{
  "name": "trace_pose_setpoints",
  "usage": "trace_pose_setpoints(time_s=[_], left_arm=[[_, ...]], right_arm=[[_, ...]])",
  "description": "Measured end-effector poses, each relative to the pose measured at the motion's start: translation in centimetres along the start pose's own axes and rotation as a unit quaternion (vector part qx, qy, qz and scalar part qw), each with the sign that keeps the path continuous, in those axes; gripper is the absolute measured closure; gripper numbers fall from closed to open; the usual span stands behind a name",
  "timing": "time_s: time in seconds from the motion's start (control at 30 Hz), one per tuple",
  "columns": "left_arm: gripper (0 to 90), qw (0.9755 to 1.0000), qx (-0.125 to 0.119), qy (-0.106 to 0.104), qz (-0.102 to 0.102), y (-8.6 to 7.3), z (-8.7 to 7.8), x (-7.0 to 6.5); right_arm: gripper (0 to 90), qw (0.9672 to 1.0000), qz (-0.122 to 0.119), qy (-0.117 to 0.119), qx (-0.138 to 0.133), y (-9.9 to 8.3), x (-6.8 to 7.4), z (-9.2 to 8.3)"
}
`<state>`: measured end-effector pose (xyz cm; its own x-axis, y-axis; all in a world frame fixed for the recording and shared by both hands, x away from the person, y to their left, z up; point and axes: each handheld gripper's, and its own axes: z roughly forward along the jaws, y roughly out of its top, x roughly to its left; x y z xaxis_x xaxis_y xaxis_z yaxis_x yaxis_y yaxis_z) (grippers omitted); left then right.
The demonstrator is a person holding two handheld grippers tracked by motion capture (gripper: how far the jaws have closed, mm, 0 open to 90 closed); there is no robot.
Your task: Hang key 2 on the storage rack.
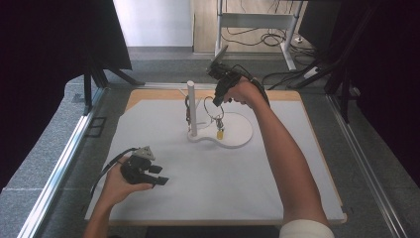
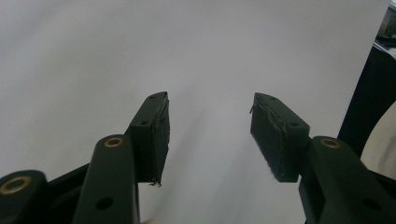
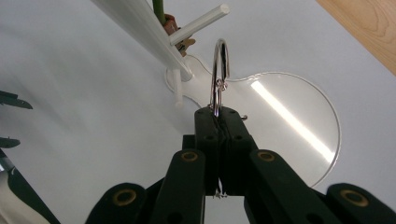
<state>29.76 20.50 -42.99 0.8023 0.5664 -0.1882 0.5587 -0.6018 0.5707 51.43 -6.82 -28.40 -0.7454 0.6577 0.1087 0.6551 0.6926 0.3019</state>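
The table (image 1: 317,148) carries a wide white sheet (image 1: 208,183) with a strip of bare wood showing along its far edge. Toward the far middle of the sheet stands a white stand (image 1: 233,136), a flat rounded base with an upright white post (image 1: 191,106) rising from its left end; in the right gripper view a short peg (image 3: 201,23) juts from that post, and some small items hang behind it, too blurred to name.

The person's right arm (image 1: 287,163) stretches long across the table from the bottom right, forearm straight, the wrist bent so that the right hand-held gripper (image 1: 218,101) points down over the stand, just to the right of the post. Its jaws are pressed together on a metal key ring (image 3: 220,70), pinching the ring's lower edge so that the loop stands upright above the jaw tips (a tiny smaller link sits on it right at the pinch). In the high view the ring hangs at the jaw tips above the base, with a small yellow tag (image 1: 220,134) dangling beneath it close to the base's surface.

The left hand (image 1: 116,186) rests low at the near left of the sheet, well apart from the stand, palm wrapped around the left hand-held gripper (image 1: 161,174), which lies roughly level and points to the right. Its jaws stand apart with nothing between them, over the bare white sheet.
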Motion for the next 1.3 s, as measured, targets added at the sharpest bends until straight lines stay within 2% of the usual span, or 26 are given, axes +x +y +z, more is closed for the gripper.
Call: trace_pose_setpoints(time_s=[0.43, 0.63, 1.3], left_arm=[[47.8, 1.0, -0.006, 0.0, -0.002, -0.2, -0.4, -0.3], [47.8, 1.0, -0.003, 0.001, 0.003, -0.3, -0.3, -0.3], [47.8, 1.0, -0.001, 0.0, 0.001, -0.1, 0.0, -0.4]], right_arm=[[87.5, 1.0, 0.003, -0.004, 0.001, 1.3, -1.1, 0.7], [87.5, 1.0, 0.003, -0.004, -0.002, 1.8, -1.2, 0.9], [87.4, 0.9999, -0.013, 0.004, -0.009, 2.3, 0.2, 1.8]])
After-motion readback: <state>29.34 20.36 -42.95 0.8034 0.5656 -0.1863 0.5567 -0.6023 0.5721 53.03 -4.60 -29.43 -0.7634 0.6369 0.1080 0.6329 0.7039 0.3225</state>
